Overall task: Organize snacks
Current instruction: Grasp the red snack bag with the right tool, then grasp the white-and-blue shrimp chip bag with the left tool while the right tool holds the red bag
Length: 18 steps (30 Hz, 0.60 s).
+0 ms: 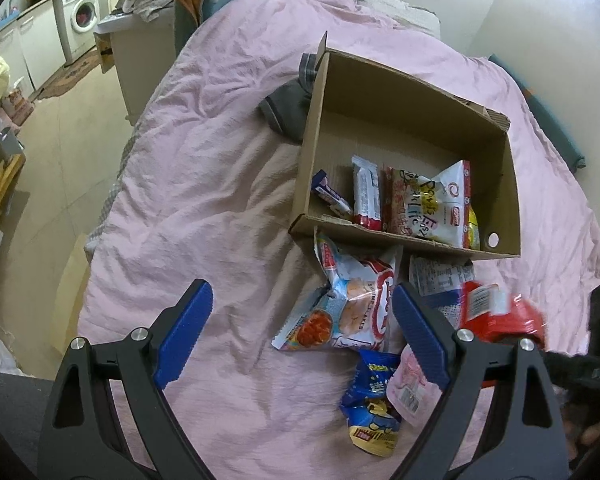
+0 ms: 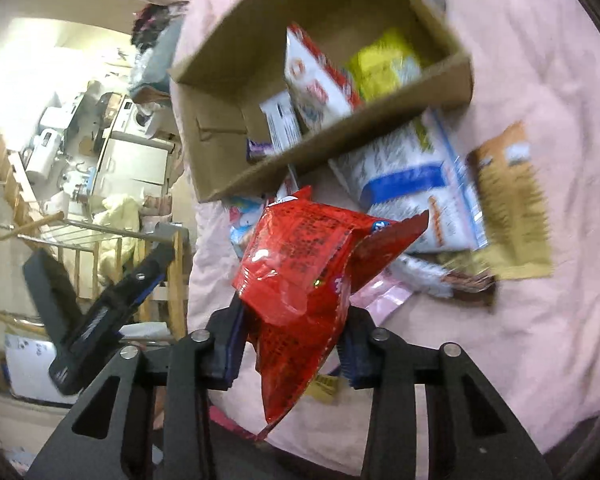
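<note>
Red snack packet sits pinched between my right fingers, long axis running up toward the cardboard box, which lies just ahead; my left fingers hang wide open and empty over the loose snacks on the bed.

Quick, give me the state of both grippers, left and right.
Left gripper: open, fingers spread wide above the pink bedcover, holding nothing.
Right gripper: closed on the red snack bag, fingers pinching it near its lower end.
</note>
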Each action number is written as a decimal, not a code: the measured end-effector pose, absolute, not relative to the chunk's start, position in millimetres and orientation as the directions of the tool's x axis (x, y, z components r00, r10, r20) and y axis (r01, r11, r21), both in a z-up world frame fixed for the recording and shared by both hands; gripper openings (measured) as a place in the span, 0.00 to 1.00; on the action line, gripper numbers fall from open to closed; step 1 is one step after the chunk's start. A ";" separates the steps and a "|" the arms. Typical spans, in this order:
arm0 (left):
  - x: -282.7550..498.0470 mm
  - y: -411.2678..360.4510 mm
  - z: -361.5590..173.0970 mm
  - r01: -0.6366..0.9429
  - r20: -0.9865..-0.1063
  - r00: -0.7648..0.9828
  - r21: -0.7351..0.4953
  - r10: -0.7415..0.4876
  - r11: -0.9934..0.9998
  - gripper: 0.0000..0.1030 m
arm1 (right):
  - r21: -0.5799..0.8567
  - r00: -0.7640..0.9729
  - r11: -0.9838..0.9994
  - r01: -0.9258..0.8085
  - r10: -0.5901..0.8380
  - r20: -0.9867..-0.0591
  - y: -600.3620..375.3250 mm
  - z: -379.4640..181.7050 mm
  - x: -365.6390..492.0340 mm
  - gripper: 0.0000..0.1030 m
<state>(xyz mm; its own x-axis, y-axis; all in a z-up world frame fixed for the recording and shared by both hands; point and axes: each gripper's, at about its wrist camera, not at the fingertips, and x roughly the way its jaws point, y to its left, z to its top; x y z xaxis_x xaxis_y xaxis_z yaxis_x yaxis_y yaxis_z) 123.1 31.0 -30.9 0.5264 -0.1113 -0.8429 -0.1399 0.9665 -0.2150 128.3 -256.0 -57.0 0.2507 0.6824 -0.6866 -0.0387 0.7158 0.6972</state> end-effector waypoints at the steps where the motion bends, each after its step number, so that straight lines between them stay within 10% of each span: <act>1: 123.0 30.8 -31.2 -0.139 -0.843 0.526 -0.215 -0.111 0.967 0.87 | 0.692 0.280 0.719 -0.069 0.680 -0.678 -260.1 -48.6 128.4 0.36; 18: 143.4 31.3 -73.2 -0.203 -0.903 0.412 -0.225 -0.125 0.953 0.87 | 0.709 0.455 0.704 -0.040 0.645 -0.614 -301.2 -40.4 131.7 0.35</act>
<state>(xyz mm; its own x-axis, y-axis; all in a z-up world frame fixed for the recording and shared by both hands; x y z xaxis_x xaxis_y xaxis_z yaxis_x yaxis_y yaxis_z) 143.4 31.3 -73.2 0.4121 -0.1250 -0.9025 -0.2029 0.9531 -0.2247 131.7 -301.2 -40.4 0.4549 0.6446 -0.6144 -0.0395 0.7039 0.7092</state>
